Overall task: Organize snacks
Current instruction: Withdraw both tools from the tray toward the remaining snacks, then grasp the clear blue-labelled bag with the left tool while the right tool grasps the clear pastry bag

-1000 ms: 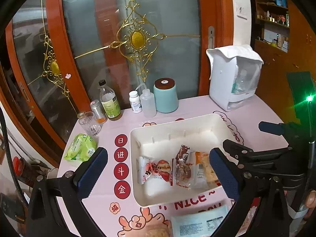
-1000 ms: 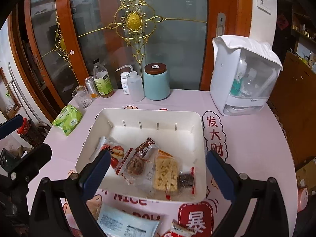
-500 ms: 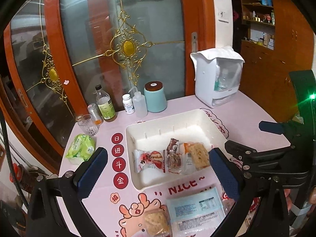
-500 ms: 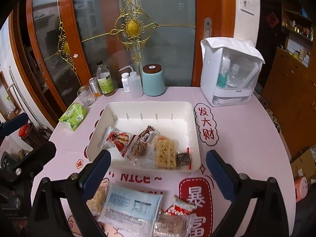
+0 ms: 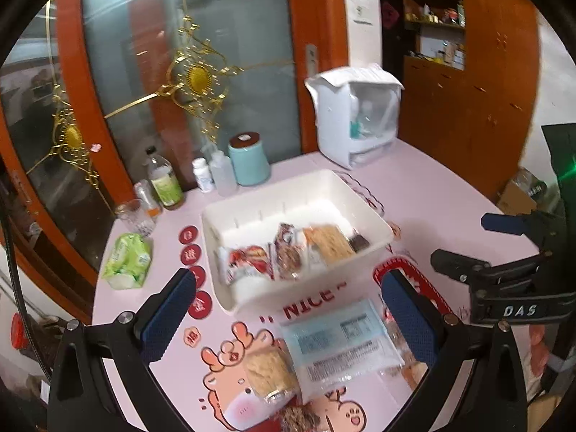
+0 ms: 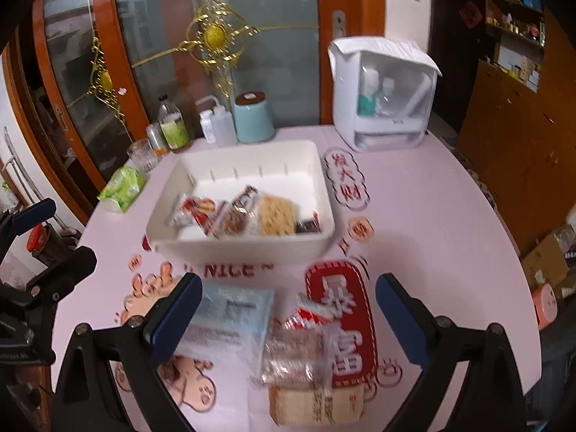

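A white bin [image 5: 252, 295] [image 6: 309, 154] on the pink table holds several wrapped snacks [image 5: 288, 252] [image 6: 244, 216] along its near side. Loose packets lie in front of it: a pale blue flat pack [image 5: 338, 338] [image 6: 226, 316], a clear-wrapped cracker [image 5: 270, 370], a red and white packet [image 6: 313, 313] and clear-wrapped biscuits [image 6: 298, 360]. My left gripper [image 5: 288, 320] hangs open above the loose packets, holding nothing. My right gripper [image 6: 288, 320] is open above them too, empty. The right gripper also shows at the right of the left wrist view [image 5: 468, 244].
Along the back stand a teal canister [image 5: 248, 162], small bottles [image 5: 216, 172], a green-labelled bottle [image 5: 163, 183], a glass [image 5: 133, 216] and a white covered organiser [image 5: 356, 115]. A green tissue pack [image 5: 127, 259] lies at the left. An orange glazed door is behind the table.
Both grippers have drawn back toward the near edge and higher up. The bin looks smaller and farther, and the loose packets on the near table have come into view. Both stay open.
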Motion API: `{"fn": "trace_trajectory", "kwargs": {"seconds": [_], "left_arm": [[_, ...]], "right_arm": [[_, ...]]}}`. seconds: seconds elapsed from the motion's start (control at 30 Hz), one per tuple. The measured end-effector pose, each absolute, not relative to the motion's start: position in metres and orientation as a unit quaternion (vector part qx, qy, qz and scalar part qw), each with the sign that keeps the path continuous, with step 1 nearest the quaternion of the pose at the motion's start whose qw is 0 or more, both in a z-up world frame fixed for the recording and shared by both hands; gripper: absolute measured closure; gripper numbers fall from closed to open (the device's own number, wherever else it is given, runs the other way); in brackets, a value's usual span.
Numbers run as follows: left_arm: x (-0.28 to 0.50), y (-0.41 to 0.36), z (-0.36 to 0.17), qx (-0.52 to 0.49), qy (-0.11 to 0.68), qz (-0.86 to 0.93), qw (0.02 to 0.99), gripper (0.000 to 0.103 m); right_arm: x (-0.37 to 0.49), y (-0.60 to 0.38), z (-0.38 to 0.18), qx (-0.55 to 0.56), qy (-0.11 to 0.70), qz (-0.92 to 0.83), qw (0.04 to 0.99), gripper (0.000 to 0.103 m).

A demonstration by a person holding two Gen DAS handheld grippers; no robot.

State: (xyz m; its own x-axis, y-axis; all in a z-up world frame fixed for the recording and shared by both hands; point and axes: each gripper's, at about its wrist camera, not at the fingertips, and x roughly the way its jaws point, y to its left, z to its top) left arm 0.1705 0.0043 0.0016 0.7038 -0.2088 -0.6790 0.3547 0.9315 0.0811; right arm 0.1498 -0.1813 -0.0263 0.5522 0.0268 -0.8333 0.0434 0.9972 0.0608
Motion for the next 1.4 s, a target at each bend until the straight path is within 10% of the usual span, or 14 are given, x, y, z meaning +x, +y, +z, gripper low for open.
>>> {"fn": "trace_trajectory", "kwargs": {"seconds": [1.4], "left_arm": [[0.183,-0.106,-0.237,0.474,0.437,-0.395,0.655,0.001]], "right_arm": [[0.134,-0.199,-0.205,0.091,0.615,0.063,0.781,0.005]]}}
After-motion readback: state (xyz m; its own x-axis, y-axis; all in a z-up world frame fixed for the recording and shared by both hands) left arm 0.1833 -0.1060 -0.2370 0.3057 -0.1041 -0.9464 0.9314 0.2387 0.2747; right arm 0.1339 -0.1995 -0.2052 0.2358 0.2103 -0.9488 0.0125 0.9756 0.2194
